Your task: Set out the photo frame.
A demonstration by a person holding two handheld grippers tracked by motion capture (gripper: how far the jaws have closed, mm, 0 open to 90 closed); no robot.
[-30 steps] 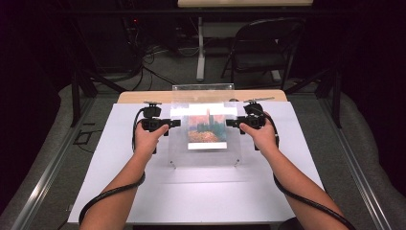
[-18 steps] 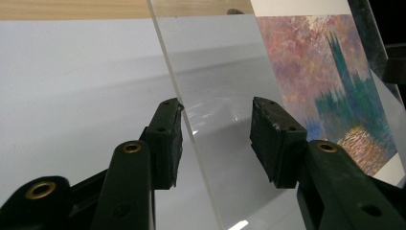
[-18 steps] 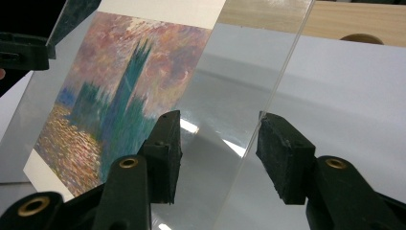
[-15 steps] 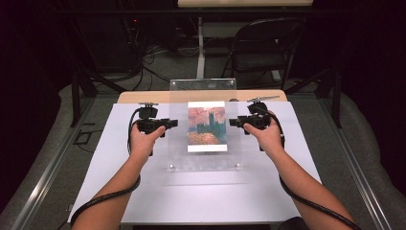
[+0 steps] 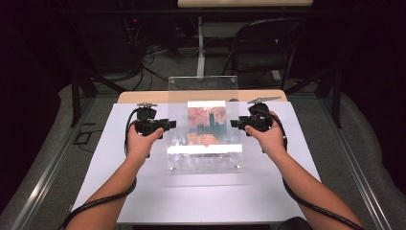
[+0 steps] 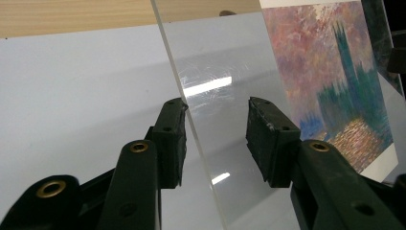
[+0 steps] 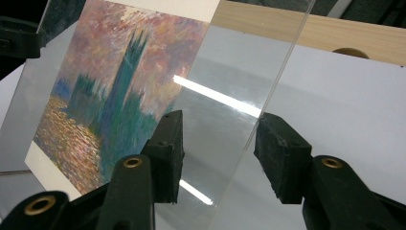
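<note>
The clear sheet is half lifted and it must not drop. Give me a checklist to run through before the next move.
1. Clear sheet sits between the left gripper jaws: ok. The jaws have just been closing.
2. Left gripper presses both faces of the sheet: not ok. One jaw touches it and the other stands apart.
3. Right gripper straddles the sheet's other edge: ok. Its jaws have just been closing too.
4. Right gripper is clamped on the sheet: not ok. Gaps show beside the sheet.
5. Print is free of the sheet: cannot tell.
6. The grippers face each other at opposite edges in the high view: ok.
</note>
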